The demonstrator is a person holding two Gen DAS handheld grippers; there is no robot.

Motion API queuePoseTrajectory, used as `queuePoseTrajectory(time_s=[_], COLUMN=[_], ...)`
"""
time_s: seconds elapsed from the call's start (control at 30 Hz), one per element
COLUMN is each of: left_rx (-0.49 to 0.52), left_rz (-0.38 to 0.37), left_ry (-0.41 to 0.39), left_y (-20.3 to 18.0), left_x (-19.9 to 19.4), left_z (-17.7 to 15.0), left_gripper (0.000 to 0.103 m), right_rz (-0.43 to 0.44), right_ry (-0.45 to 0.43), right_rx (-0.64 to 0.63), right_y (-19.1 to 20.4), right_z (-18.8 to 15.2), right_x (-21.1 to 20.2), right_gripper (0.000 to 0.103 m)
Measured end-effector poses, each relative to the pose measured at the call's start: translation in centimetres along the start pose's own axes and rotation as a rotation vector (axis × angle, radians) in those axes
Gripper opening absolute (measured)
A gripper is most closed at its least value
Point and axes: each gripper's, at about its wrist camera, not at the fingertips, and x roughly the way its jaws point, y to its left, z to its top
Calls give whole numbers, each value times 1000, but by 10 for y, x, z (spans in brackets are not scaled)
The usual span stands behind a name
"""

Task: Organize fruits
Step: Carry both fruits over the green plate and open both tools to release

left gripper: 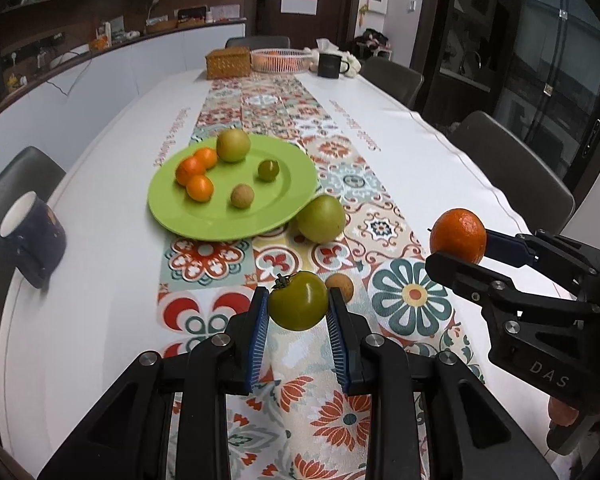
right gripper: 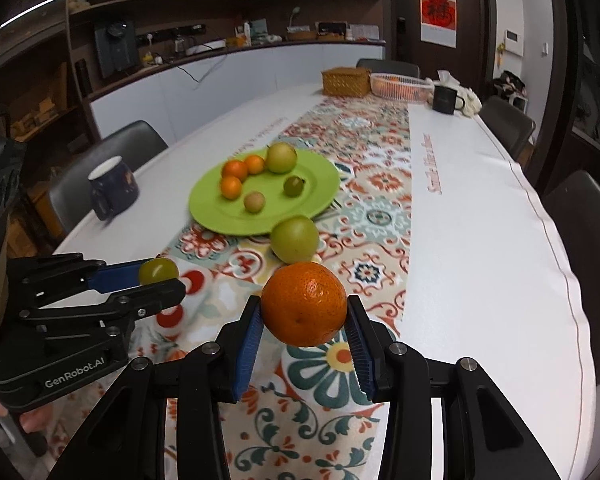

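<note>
My left gripper is shut on a green tomato held above the patterned runner; in the right wrist view the same gripper shows at the left with the green tomato. My right gripper is shut on an orange mandarin, seen from the left wrist as the right gripper with the mandarin. A green plate ahead carries three small oranges, a pear-like fruit and two small fruits. A large green fruit lies beside the plate. A small tan fruit rests on the runner.
A dark blue mug stands at the table's left edge. At the far end are a wicker box, a white basket and a black mug. Chairs line both sides of the table.
</note>
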Motion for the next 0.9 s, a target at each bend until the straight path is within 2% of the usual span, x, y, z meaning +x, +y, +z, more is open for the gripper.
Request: queuePoseTrajectory(time_s=[0.57,0.9], left_rx=[32,55], left_rz=[45,73], left_ry=[-127,-167], left_y=[17,30], left_x=[-32,-25], left_z=[38,71], left_gripper=[29,29], right_rz=[26,43], right_ry=[-103,-137], right_rx=[-42,-73], right_y=[20,24], right_z=[41,84], right_x=[-13,5], right_gripper=[42,42])
